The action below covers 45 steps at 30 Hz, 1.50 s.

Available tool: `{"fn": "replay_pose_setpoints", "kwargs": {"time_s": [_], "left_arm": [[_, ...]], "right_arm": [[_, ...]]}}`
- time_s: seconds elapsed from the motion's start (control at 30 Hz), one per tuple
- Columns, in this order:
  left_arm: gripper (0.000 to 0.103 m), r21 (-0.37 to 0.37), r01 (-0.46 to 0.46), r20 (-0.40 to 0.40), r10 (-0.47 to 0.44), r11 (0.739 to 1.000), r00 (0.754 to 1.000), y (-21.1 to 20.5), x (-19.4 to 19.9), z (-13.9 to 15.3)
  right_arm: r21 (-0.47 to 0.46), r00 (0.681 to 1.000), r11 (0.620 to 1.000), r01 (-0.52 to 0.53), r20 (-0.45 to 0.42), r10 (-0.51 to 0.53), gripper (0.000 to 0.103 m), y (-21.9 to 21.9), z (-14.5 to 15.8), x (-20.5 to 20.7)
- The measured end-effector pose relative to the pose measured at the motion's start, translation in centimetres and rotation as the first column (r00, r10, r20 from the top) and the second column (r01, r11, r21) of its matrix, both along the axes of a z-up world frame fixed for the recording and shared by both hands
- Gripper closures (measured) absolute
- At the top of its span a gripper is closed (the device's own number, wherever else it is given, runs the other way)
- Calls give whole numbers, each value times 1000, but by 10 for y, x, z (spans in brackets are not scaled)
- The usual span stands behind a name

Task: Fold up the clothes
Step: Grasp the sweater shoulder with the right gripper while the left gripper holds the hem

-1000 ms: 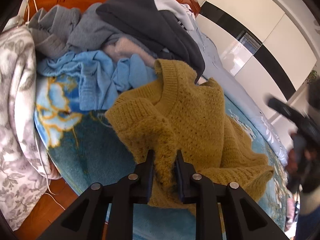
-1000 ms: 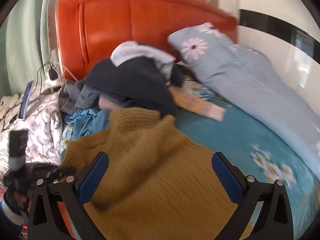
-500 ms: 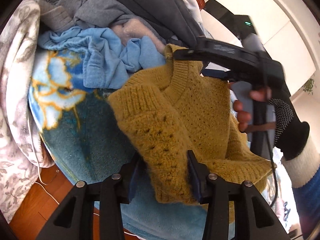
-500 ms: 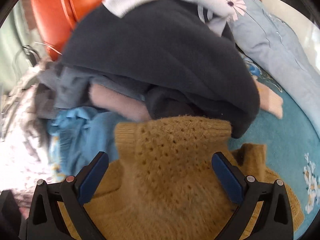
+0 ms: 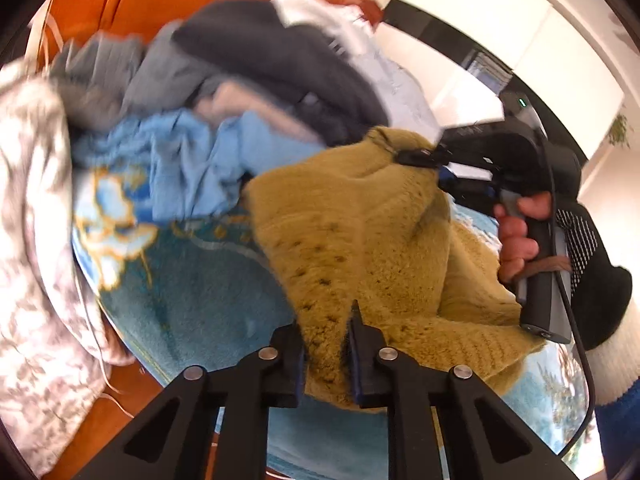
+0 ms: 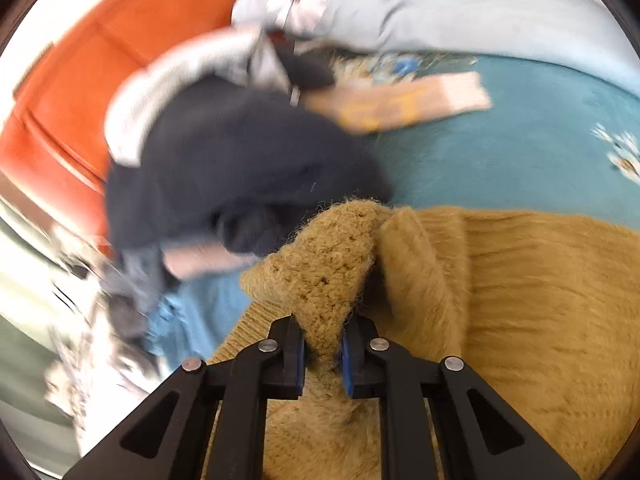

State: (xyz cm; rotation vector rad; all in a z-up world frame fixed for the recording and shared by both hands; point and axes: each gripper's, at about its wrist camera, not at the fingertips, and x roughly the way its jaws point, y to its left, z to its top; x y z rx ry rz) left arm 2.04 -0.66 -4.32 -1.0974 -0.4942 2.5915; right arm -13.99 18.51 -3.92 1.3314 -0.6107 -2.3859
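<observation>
- mustard sweater [image 5: 360, 240] bunched on the teal blanket [image 5: 192, 288] of the bed, just in front of the clothes pile [image 5: 224, 92]; no fold made yet
- left gripper [image 5: 326, 354]: jaws pinching a thick knit edge of the sweater
- right gripper [image 6: 323, 354]: jaws pinching the ribbed collar end, nearest the pile
- judged stage: both ends gripped, likely about to lift or spread it flat
- left to do: spreading, all folds, then the rest of the pile (dark, blue, grey items)
- frames blurred, detail limited
</observation>
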Motion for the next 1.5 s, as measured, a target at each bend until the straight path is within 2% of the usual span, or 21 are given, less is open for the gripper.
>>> {"fn": "replay_pose_setpoints", "kwargs": {"time_s": [0.1, 0.17, 0.3, 0.37, 0.53, 0.7, 0.9, 1.0, 1.03, 1.1, 1.23, 1.37, 1.5], "left_arm": [[86, -5, 22, -98, -23, 1000, 995, 9, 2, 34], [86, -8, 56, -176, -56, 998, 983, 18, 6, 59], [87, -82, 120, -326, -141, 989, 935, 61, 3, 118], [87, -92, 151, -379, -175, 984, 909, 76, 6, 152], [87, -124, 217, -505, -249, 968, 826, 109, 17, 234], [87, -193, 243, -610, -310, 951, 729, 125, 50, 296], [87, -247, 265, -692, -361, 932, 625, 125, 108, 345], [87, -284, 271, -717, -392, 920, 576, 126, 130, 366], [87, -299, 276, -714, -406, 913, 571, 129, 130, 369], [87, -331, 295, -687, -443, 896, 576, 141, 120, 371], [87, -404, 348, -585, -531, 846, 613, 186, 79, 343], [87, -467, 394, -455, -597, 792, 661, 252, 22, 286], [87, -476, 473, -266, -634, 742, 726, 319, -70, 207]], "right_arm": [[-76, 994, 994, 74, -74, -80, 89, 47, 31, 28], [-105, 984, 987, 123, -119, -135, 89, 73, 56, 43], [-80, 942, 973, 217, -246, -230, 90, 122, 119, 84], [-77, 913, 964, 255, -310, -266, 90, 142, 153, 106], [-96, 809, 931, 353, -469, -354, 90, 195, 237, 187], [-84, 692, 909, 409, -620, -369, 90, 218, 311, 272], [-48, 557, 897, 439, -769, -314, 90, 200, 359, 360], [-19, 512, 885, 465, -810, -286, 90, 192, 375, 389], [-6, 503, 879, 476, -819, -278, 90, 188, 380, 395], [24, 501, 862, 507, -822, -272, 90, 186, 383, 398], [76, 557, 826, 559, -772, -306, 89, 208, 358, 365], [114, 643, 796, 595, -662, -385, 89, 256, 297, 296], [162, 715, 769, 618, -522, -465, 89, 313, 221, 212]]}}
